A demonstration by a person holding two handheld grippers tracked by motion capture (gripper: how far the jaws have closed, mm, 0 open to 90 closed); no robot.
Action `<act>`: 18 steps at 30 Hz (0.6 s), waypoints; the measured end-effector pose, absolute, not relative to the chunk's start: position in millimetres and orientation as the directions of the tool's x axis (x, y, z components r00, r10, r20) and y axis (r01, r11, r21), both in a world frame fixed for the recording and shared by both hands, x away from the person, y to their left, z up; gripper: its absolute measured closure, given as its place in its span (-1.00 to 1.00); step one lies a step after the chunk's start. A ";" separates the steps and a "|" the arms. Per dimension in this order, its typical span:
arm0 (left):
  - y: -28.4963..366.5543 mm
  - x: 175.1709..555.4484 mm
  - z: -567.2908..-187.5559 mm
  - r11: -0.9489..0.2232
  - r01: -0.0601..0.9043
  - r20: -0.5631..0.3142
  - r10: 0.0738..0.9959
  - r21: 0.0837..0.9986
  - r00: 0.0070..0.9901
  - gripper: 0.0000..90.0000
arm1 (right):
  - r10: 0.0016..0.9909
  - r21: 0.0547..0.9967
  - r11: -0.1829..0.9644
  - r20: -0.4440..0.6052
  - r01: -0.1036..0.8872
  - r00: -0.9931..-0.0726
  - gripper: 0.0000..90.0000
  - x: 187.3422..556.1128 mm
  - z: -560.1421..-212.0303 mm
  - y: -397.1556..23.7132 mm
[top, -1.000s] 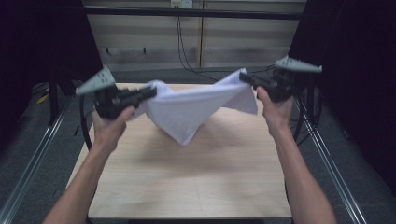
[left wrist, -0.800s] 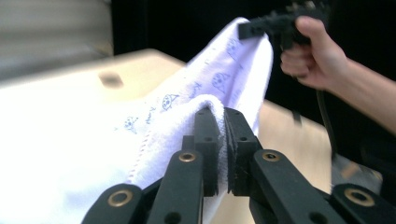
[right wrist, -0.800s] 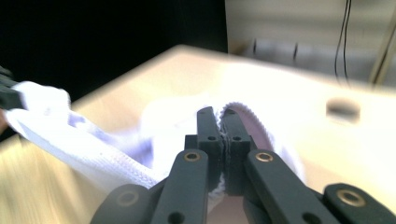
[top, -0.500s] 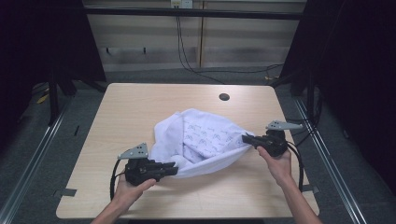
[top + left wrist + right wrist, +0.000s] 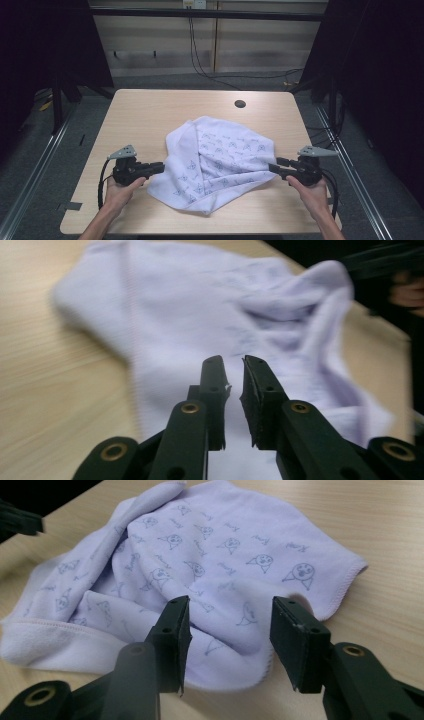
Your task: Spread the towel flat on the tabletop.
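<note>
The pale lilac cloth (image 5: 220, 162) with small printed figures now lies crumpled on the wooden bench (image 5: 150, 115), near the middle and toward the 6 o'clock edge; a second ago it hung stretched in the air between both tools, and half a second ago it was only just settling onto the wood. The left tool (image 5: 159, 168) sits low at the cloth's 9 o'clock side, with its tips at the cloth's edge. In the left gripper view its jaws stand narrowly apart, with a slim gap and nothing pinched between them, the cloth (image 5: 240, 325) spread beyond and beneath; they have just eased a little closer after opening. The right tool (image 5: 274, 168) is at the cloth's 3 o'clock corner. In the right gripper view its jaws stand wide, having just opened, and the cloth's hemmed corner (image 5: 235, 580) lies loose on the bench between and below the pads, untouched by them. Both hands have come down from the raised position to bench level. A dark round hole (image 5: 240, 104) marks the bench at 12 o'clock.
</note>
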State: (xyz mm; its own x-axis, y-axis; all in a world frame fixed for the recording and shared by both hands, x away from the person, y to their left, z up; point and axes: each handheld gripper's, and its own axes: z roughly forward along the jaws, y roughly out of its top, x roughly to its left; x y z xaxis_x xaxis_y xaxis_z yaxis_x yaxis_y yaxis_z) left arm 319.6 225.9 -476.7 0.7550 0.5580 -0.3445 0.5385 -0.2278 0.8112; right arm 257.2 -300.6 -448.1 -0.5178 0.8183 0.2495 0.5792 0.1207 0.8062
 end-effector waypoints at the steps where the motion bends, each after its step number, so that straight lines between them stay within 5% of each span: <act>1: 226.9 323.4 -481.3 -0.237 0.550 -0.343 0.570 0.801 0.746 0.72 | 0.818 0.806 0.121 0.249 0.579 -0.518 0.13 257.2 -448.1 -300.6; 5: 224.2 336.8 -495.5 -0.267 0.568 -0.335 0.589 0.779 0.736 0.51 | 0.830 0.820 0.094 0.249 0.564 -0.500 0.08 248.3 -446.2 -308.2; 9: 215.9 339.6 -497.9 -0.303 0.564 -0.336 0.560 0.768 0.758 0.54 | 0.819 0.826 0.110 0.240 0.553 -0.521 0.08 245.1 -445.9 -298.4; 14: 195.1 329.9 -505.5 -0.437 0.570 -0.340 0.500 0.696 0.797 1.00 | 0.740 0.815 0.229 0.209 0.532 -0.639 0.07 240.5 -448.3 -256.2; 18: 192.1 321.9 -506.1 -0.472 0.548 -0.325 0.475 0.690 0.818 1.00 | 0.665 0.797 0.291 0.228 0.528 -0.711 0.05 243.4 -457.2 -222.2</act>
